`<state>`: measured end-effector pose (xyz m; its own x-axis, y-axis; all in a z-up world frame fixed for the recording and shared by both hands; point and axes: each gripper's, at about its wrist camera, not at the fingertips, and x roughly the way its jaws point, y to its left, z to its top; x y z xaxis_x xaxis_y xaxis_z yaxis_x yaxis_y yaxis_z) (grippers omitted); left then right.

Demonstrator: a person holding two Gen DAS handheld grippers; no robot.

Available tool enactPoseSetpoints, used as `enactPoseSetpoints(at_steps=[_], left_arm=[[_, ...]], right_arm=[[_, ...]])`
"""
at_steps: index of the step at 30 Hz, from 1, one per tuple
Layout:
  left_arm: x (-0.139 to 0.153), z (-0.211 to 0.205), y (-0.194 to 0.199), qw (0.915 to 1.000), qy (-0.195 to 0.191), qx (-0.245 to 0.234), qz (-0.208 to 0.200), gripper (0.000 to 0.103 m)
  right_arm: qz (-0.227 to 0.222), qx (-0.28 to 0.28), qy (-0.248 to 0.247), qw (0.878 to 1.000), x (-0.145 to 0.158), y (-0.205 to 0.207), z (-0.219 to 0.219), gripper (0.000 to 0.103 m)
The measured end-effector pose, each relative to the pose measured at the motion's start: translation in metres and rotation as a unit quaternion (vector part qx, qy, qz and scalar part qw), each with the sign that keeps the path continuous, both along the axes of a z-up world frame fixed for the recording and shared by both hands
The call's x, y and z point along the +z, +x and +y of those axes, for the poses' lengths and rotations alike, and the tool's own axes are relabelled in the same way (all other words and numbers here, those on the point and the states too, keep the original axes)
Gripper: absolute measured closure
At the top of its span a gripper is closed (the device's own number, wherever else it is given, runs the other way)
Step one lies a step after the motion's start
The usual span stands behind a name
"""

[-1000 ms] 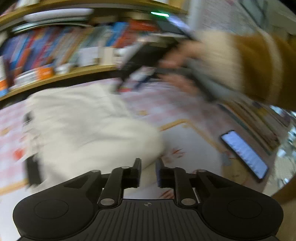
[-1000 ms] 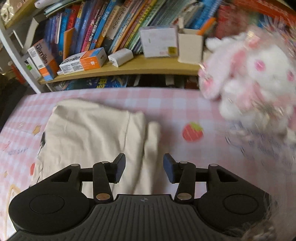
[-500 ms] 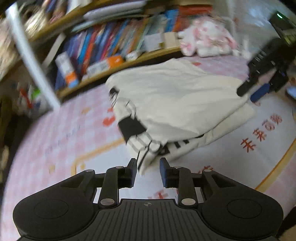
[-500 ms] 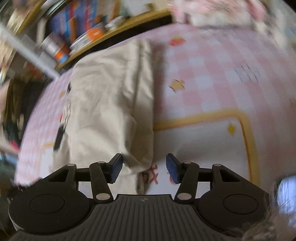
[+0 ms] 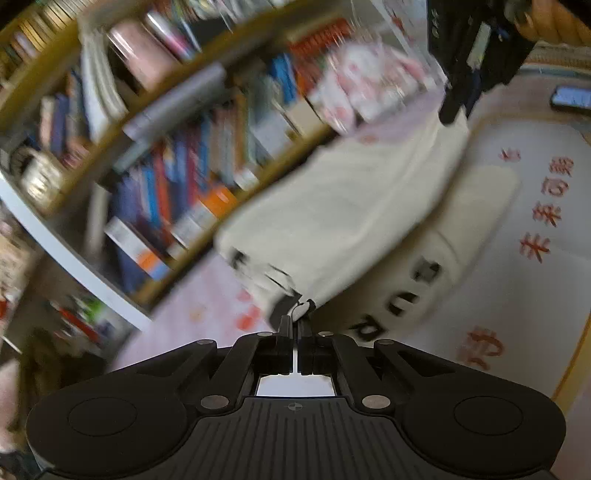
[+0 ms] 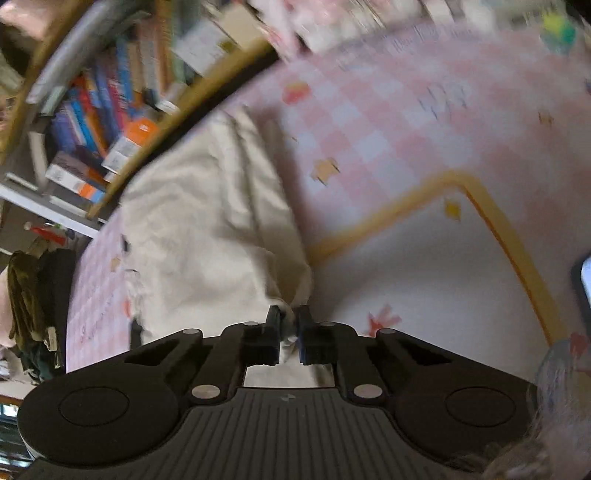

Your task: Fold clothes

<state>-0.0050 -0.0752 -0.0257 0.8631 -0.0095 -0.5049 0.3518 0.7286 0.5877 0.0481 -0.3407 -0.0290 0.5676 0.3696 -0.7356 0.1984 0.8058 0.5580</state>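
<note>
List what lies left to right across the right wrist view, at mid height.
Bookshelf → cream garment → pink checked mat → orange border line → phone at the right edge.

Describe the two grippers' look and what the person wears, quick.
Both the left gripper and the right gripper are matte black: a ribbed central body with a small crosshair mark, round discs either side, linkage arms with silver pivot pins, flat black fingers. No cables visible. A brown sleeve with a cream ribbed cuff shows, blurred.
</note>
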Motion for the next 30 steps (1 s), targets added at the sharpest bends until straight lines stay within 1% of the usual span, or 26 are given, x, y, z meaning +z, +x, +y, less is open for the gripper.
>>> enactPoseSetpoints(at_steps=[2,3,4,5,6,8,9,10,11,13,14,17,19,20,21,22,23,25,27,28,29,30], left_arm=[[0.009,0.011,-0.005,0.9998,-0.016,0.007,-0.008,0.101],[0.009,0.016,-0.007,0.9998,-0.019,0.006,0.000,0.101],[0.004,0.019,-0.009,0.9997,-0.017,0.003,0.017,0.101],[-0.005,0.020,-0.010,0.9992,-0.011,-0.004,0.039,0.100],[-0.014,0.021,-0.010,0.9982,-0.004,-0.012,0.059,0.100],[-0.023,0.023,-0.011,0.9964,-0.003,-0.016,0.083,0.100],[-0.021,0.027,-0.010,0.9959,-0.016,-0.014,0.088,0.099],[-0.019,0.030,-0.009,0.9953,-0.029,-0.012,0.092,0.095],[-0.017,0.034,-0.008,0.9945,-0.042,-0.010,0.096,0.094],[-0.016,0.037,-0.009,0.9946,-0.041,-0.016,0.094,0.095],[-0.016,0.039,-0.009,0.9946,-0.040,-0.020,0.094,0.097],[0.001,0.044,-0.017,0.9962,-0.068,-0.012,0.053,0.100],[0.005,0.049,-0.018,0.9958,-0.076,-0.005,0.051,0.100],[0.007,0.052,-0.018,0.9956,-0.079,-0.001,0.050,0.100],[0.003,0.055,-0.018,0.9954,-0.076,-0.002,0.059,0.100],[-0.002,0.055,-0.019,0.9947,-0.073,-0.006,0.072,0.100],[-0.008,0.056,-0.020,0.9938,-0.070,-0.010,0.086,0.099],[-0.012,0.055,-0.023,0.9926,-0.064,-0.025,0.100,0.099],[-0.011,0.060,-0.023,0.9906,-0.072,-0.027,0.113,0.095],[-0.010,0.063,-0.023,0.9896,-0.076,-0.028,0.119,0.093],[-0.010,0.066,-0.023,0.9885,-0.080,-0.029,0.125,0.093],[-0.006,0.072,-0.025,0.9873,-0.085,-0.029,0.131,0.093]], right_arm=[[-0.030,-0.004,0.018,0.999,0.021,-0.013,-0.001,0.096],[-0.042,-0.006,0.029,0.999,0.031,-0.022,-0.003,0.096],[-0.044,-0.006,0.034,0.998,0.033,-0.030,-0.004,0.096],[-0.031,-0.006,0.036,0.999,0.027,-0.036,-0.003,0.096],[-0.005,-0.003,0.034,0.999,0.014,-0.039,0.000,0.096],[0.050,-0.006,0.021,0.998,-0.019,-0.040,0.007,0.096],[0.061,-0.008,0.020,0.998,-0.026,-0.041,0.010,0.095],[0.066,-0.009,0.020,0.998,-0.031,-0.043,0.012,0.095],[0.063,-0.007,0.016,0.998,-0.031,-0.044,0.013,0.095],[0.051,-0.005,0.011,0.999,-0.024,-0.045,0.015,0.095],[0.042,-0.006,0.013,0.999,-0.018,-0.045,0.016,0.095],[0.017,-0.007,0.018,1.000,0.000,-0.047,0.020,0.096],[-0.032,-0.005,0.046,0.998,0.032,-0.055,0.022,0.096],[-0.050,-0.003,0.049,0.998,0.045,-0.060,0.023,0.096],[-0.055,-0.001,0.043,0.998,0.051,-0.067,0.025,0.096],[-0.037,-0.001,0.034,0.999,0.045,-0.072,0.026,0.096],[-0.010,0.002,0.022,1.000,0.032,-0.073,0.028,0.096],[0.058,0.006,-0.013,0.998,-0.006,-0.069,0.033,0.096],[0.081,0.004,-0.021,0.996,-0.028,-0.069,0.033,0.095],[0.082,0.002,-0.018,0.996,-0.029,-0.069,0.032,0.094],[0.080,0.004,-0.028,0.996,-0.025,-0.069,0.032,0.086],[0.078,0.007,-0.043,0.996,-0.021,-0.069,0.032,0.066]])
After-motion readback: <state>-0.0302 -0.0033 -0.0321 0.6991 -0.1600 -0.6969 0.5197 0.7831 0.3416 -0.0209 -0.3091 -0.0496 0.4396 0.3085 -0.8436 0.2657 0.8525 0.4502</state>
